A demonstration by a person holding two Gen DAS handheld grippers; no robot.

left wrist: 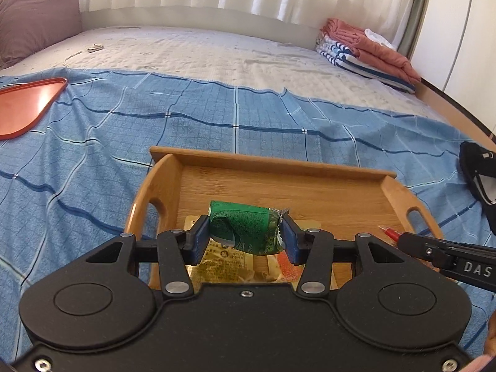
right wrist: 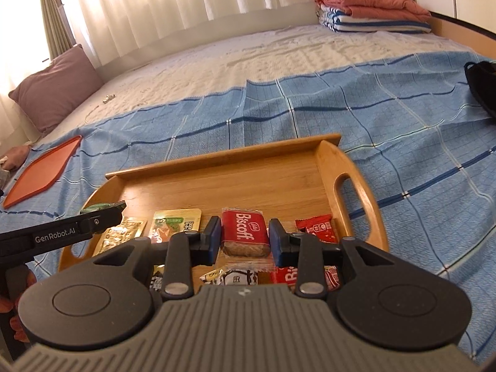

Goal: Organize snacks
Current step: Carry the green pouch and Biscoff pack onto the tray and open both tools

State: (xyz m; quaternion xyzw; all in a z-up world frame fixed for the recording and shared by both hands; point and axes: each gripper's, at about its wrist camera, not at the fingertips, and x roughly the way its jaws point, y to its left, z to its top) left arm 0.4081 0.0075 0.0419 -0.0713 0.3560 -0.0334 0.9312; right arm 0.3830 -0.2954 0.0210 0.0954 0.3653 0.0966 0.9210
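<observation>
Green snack packet (left wrist: pixel 245 228), red Biscoff packet (right wrist: pixel 245 228), tan wooden tray (right wrist: pixel 223 158), orange tray (right wrist: pixel 43 173), blue checked sheet (right wrist: pixel 403 142), mauve pillow (right wrist: pixel 52 90).

Counts: two trays, two grippers, about nine snack packets.

One wooden tray (right wrist: pixel 356 198) and one orange tray (right wrist: pixel 43 173) lie on one bed (right wrist: pixel 279 55). Two Biscoff packets (right wrist: pixel 245 228), two small red packets (right wrist: pixel 314 226), one green packet (left wrist: pixel 245 229), two yellow sachets (right wrist: pixel 124 235), and two black-and-white packets (right wrist: pixel 231 277), partly hidden. One pillow (right wrist: pixel 55 90); one stack of folded blankets (right wrist: pixel 372 12). One left gripper (left wrist: pixel 245 237), one right gripper (right wrist: pixel 245 241).
</observation>
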